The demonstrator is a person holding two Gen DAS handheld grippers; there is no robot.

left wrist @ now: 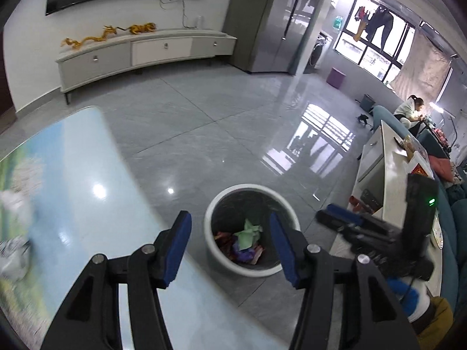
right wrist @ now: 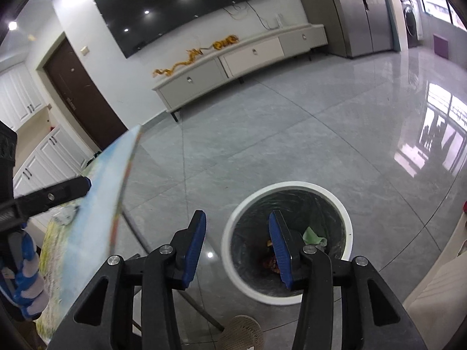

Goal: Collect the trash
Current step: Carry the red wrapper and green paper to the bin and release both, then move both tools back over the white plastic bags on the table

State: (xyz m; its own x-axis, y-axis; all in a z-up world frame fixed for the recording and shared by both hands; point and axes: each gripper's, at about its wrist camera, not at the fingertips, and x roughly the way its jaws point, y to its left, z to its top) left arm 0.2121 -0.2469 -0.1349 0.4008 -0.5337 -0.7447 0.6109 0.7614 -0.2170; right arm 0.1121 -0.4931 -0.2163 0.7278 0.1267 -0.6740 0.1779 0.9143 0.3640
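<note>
A white round bin [left wrist: 216, 258] with a dark liner stands on the grey floor beside the table. Inside lie a crumpled green paper [left wrist: 248, 232] and red and purple wrappers [left wrist: 245, 252]. My left gripper [left wrist: 230, 215] hangs above the bin's left side, open, with nothing between its blue pads. My right gripper [right wrist: 238, 214] is also open and empty over the bin [right wrist: 347, 233], where the green paper [right wrist: 312, 236] shows past its right finger. In the left wrist view the right gripper [left wrist: 331, 214] reaches in from the right.
A table with a landscape-print top [left wrist: 76, 192] lies to the left, with blurred white crumpled trash [left wrist: 13, 207] on it. A white cabinet [left wrist: 385, 180] and blue sofa stand at the right, where a person sits far off. A TV console [right wrist: 233, 61] lines the far wall.
</note>
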